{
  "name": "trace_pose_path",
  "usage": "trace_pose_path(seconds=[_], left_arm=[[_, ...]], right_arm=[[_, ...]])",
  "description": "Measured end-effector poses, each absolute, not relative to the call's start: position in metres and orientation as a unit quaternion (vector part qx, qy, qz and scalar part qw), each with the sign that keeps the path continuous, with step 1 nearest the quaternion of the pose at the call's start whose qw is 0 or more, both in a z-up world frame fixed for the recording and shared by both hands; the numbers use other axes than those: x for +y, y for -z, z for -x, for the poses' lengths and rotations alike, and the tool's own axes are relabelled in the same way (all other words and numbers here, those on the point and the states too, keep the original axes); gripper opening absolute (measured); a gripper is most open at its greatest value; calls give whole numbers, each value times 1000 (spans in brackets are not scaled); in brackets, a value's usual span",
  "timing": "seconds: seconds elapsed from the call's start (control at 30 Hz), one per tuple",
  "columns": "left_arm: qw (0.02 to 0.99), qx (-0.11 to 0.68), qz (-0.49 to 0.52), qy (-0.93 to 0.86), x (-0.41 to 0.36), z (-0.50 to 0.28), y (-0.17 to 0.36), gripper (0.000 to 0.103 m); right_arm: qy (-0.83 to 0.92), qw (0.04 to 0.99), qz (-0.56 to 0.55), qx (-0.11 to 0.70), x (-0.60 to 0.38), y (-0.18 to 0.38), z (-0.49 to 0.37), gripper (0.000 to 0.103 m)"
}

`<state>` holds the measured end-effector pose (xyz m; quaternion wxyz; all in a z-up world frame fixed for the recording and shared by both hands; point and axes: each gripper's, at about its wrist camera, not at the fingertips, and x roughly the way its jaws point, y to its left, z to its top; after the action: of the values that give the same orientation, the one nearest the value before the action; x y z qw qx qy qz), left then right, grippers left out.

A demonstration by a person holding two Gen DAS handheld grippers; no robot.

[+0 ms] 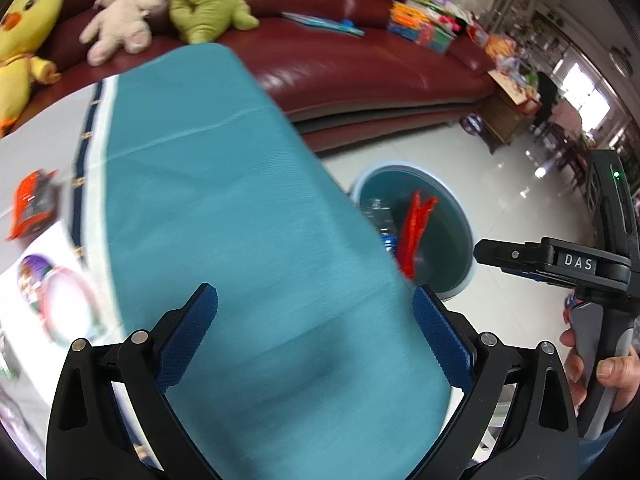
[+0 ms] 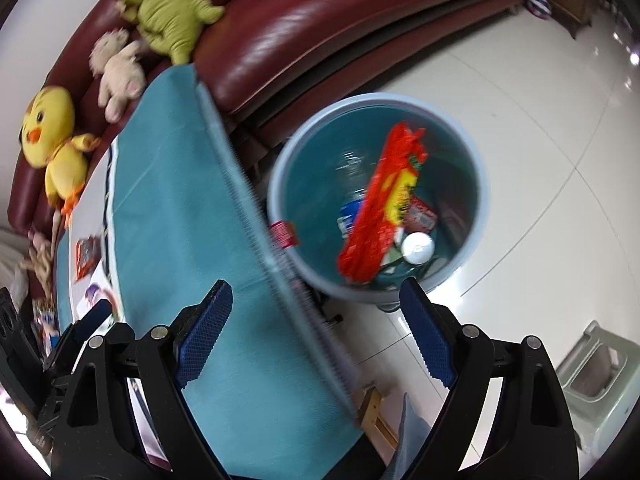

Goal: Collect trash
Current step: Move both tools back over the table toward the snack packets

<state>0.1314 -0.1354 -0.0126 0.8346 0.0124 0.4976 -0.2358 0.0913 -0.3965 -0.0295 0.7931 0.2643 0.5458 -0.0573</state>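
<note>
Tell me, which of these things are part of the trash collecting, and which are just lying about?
Part of the job:
bin
red wrapper in the bin
white lid in the bin
orange packet on the table

Just lying about:
yellow duck
white plush
green plush
sofa

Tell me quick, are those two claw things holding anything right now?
Left gripper: open, holding nothing.
Right gripper: open, holding nothing.

A dark red leather sofa (image 1: 360,60) carrying plush toys (image 1: 124,20) curves along a glossy white tiled floor (image 2: 540,100), with bright windows (image 1: 588,92) beyond.
</note>
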Motion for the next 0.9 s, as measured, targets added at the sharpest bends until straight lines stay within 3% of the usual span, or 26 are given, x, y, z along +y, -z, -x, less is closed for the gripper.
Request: trace_pose_path(seconds=[0.9], left_arm=[[879, 464, 107, -15, 146, -64, 17, 99]], right_arm=[[-99, 784, -120, 601, -144, 7, -143, 82]])
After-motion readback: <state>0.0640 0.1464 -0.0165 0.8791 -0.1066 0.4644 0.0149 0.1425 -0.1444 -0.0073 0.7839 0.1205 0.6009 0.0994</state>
